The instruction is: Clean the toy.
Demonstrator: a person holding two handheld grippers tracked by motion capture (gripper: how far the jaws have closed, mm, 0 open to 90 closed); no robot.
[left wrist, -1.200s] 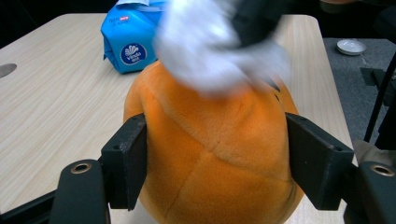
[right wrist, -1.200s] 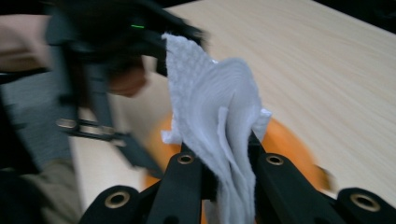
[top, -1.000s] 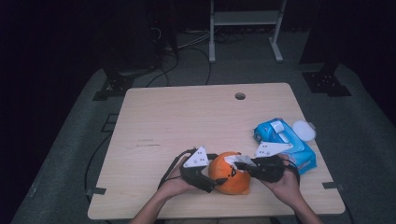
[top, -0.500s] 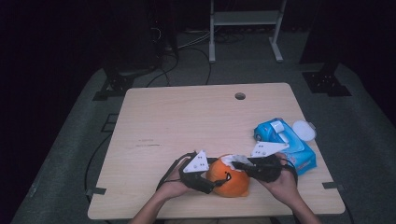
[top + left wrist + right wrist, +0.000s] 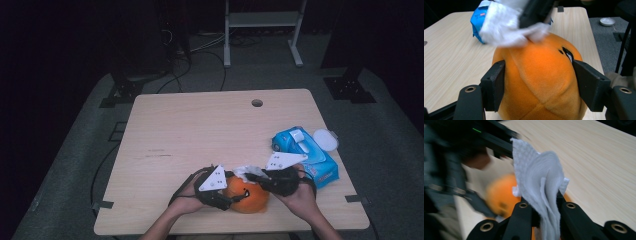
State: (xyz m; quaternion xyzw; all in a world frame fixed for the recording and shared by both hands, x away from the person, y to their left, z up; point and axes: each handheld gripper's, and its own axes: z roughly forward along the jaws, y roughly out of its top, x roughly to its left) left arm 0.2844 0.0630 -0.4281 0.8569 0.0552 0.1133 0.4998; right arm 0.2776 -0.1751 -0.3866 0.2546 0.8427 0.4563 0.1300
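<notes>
While your left gripper [image 5: 235,196] had just been closing, its fingers [image 5: 495,85] pressed on both flanks of the orange plush toy [image 5: 541,82], which sat on the desk [image 5: 200,130] near its front edge. Your right gripper [image 5: 252,176] held a white wet wipe [image 5: 539,185] pinched tight between its closed fingers [image 5: 524,216], the wipe lying on the toy's top. Just beside your right hand [image 5: 300,197] lay the blue wipes pack [image 5: 305,150].
</notes>
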